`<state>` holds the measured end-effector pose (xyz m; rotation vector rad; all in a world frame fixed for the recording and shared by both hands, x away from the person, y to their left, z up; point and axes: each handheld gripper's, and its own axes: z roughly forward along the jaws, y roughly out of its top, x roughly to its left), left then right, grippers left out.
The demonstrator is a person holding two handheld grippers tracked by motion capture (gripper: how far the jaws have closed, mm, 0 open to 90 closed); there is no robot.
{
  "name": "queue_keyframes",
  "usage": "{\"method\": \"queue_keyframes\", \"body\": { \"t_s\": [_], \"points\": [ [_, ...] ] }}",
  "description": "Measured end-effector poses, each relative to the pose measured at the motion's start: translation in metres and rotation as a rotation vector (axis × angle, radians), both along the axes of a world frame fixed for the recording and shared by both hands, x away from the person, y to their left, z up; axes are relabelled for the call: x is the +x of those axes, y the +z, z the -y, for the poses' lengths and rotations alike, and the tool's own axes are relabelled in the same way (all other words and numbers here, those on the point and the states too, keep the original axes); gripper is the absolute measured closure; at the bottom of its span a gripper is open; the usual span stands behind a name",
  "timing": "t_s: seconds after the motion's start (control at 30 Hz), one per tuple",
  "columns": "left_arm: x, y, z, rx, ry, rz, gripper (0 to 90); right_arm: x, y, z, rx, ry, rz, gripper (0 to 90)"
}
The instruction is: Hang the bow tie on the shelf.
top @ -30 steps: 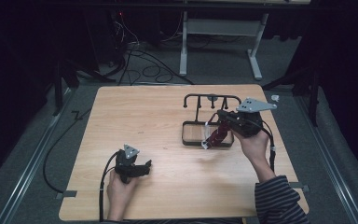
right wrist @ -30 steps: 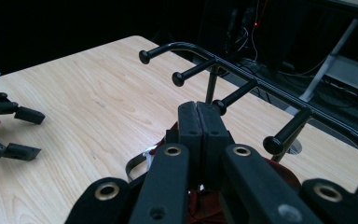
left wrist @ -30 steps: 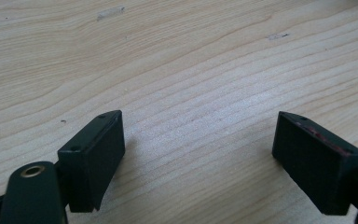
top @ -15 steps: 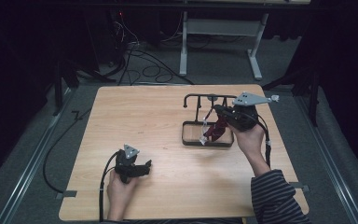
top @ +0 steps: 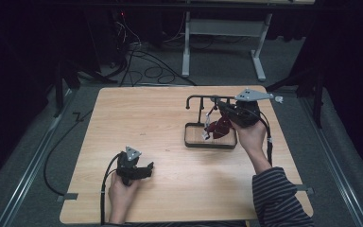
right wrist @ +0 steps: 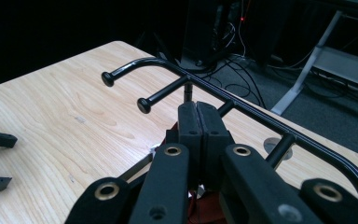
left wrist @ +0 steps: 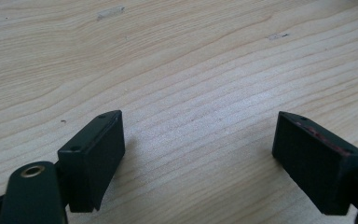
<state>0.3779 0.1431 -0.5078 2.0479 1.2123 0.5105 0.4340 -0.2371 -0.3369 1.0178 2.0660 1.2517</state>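
On the table a rack with pegs stands right of centre, its tray on the near side of the peg bar. The right gripper hangs over the tray, just near of the bar, with a dark red thing beneath it. The left gripper rests on the table's near left part, well apart from the rack.

The surface was pale wood with visible grain and a smooth matt finish. The rack was glossy black metal rod. The left claw pads looked like matt black plastic.
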Motion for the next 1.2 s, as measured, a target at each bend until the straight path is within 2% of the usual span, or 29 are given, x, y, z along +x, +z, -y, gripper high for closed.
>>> {"method": "queue_keyframes", "body": {
  "t_s": [0.37,0.67,1.03,1.2],
  "points": [
    [0.0,0.0,0.0,0.0,0.0,0.0,17.2,0.007,-0.001,0.0,-0.002,-0.025,-0.008,90.0],
    [0.0,0.0,0.0,0.0,0.0,0.0,17.2,0.013,-0.005,0.002,0.0,-0.038,-0.035,90.0],
    [0.0,0.0,0.0,0.0,0.0,0.0,17.2,0.01,-0.003,0.007,0.013,-0.04,-0.036,85.7],
    [0.0,0.0,0.0,0.0,0.0,0.0,17.2,0.004,-0.001,0.009,0.003,-0.035,-0.03,83.4]
  ]
}}
